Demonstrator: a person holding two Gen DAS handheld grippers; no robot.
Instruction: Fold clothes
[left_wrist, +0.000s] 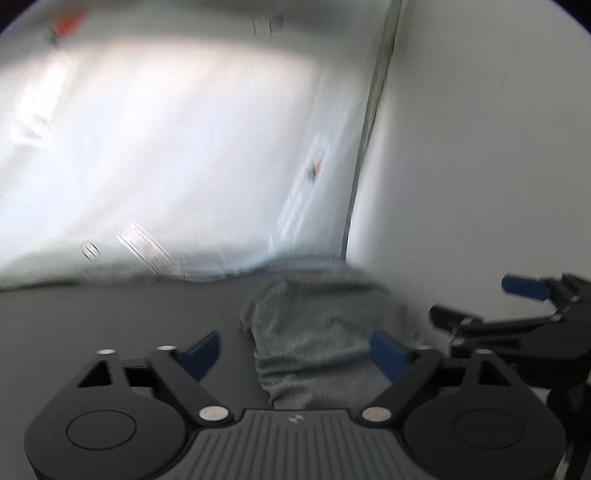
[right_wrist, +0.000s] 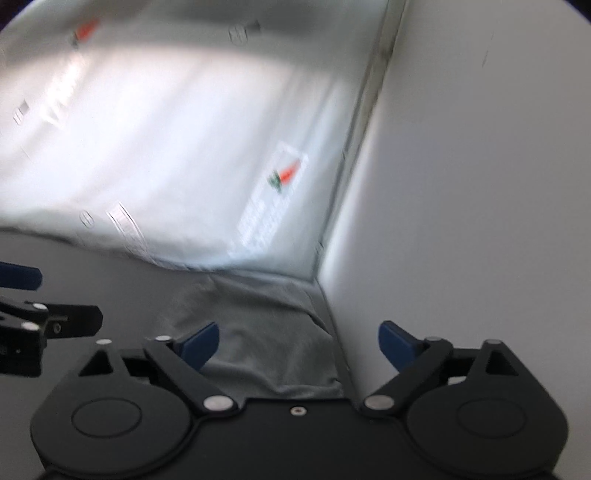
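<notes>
A grey garment (left_wrist: 317, 332) lies bunched on a dark table (left_wrist: 110, 317), pushed into the back corner against the wall. My left gripper (left_wrist: 295, 350) hovers above and short of it, jaws wide apart, nothing between the blue pads (left_wrist: 201, 352). In the right wrist view the same grey garment (right_wrist: 266, 332) lies under my right gripper (right_wrist: 299, 345), which is open too and holds nothing. The right gripper (left_wrist: 491, 306) also shows at the right edge of the left wrist view, and the left gripper (right_wrist: 22, 295) at the left edge of the right wrist view. Both views are blurred.
A clear plastic sheet (left_wrist: 177, 155) with printed labels rises behind the table's far edge. A white wall (left_wrist: 480, 147) stands close on the right, meeting the sheet at a grey corner strip (right_wrist: 354, 140).
</notes>
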